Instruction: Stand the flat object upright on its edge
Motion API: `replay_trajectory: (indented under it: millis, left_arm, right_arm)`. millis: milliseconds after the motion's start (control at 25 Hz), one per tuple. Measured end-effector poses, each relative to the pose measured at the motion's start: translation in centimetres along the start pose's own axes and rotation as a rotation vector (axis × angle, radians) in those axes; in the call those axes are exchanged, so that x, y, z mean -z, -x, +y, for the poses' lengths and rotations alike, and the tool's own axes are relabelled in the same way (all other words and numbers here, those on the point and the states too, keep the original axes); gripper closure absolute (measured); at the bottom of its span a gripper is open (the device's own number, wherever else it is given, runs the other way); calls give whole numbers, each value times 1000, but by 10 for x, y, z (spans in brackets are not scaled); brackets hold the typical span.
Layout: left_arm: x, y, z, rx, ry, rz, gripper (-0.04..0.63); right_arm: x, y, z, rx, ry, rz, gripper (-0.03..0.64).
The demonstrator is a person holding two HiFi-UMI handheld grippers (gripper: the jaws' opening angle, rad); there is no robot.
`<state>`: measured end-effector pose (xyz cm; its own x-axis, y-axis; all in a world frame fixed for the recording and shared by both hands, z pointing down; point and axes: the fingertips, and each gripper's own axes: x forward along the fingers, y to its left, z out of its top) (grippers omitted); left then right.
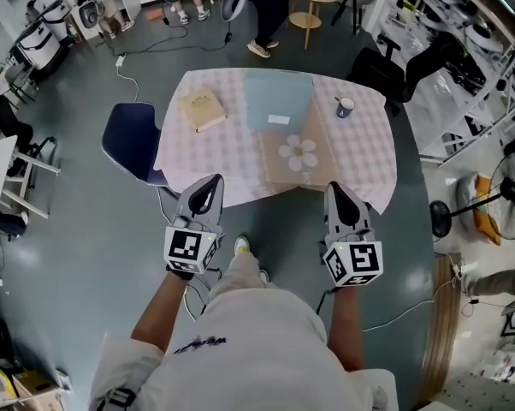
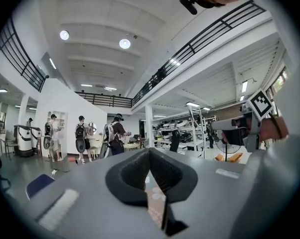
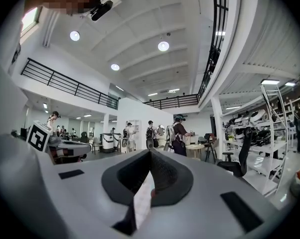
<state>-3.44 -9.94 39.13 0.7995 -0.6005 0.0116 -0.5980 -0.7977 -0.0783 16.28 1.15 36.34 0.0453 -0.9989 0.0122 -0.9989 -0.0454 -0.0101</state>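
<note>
Left gripper point(image 1: 211, 181): closed, empty, held short of the table point(image 1: 360, 157).
Right gripper point(image 1: 335, 188): closed, empty.
Risk: the flowered board point(image 1: 296, 154) could be dropped flat if released unbalanced.

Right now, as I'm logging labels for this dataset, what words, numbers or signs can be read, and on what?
Nothing here reads as text.
Book: cover print too small.
White label on the blue sheet: blurred.
Shirt: dark script, illegible.
Left gripper and right gripper cubes: square code patterns, no letters.
</note>
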Motion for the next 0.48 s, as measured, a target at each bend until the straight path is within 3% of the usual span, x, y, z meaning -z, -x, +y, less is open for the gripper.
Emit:
replay_trajectory:
  millis: [480]
  left_arm:
    - [-2, 0, 3, -2, 7, 18, 594]
  right_arm:
    - [4, -3, -10, 16, -34, 7, 614]
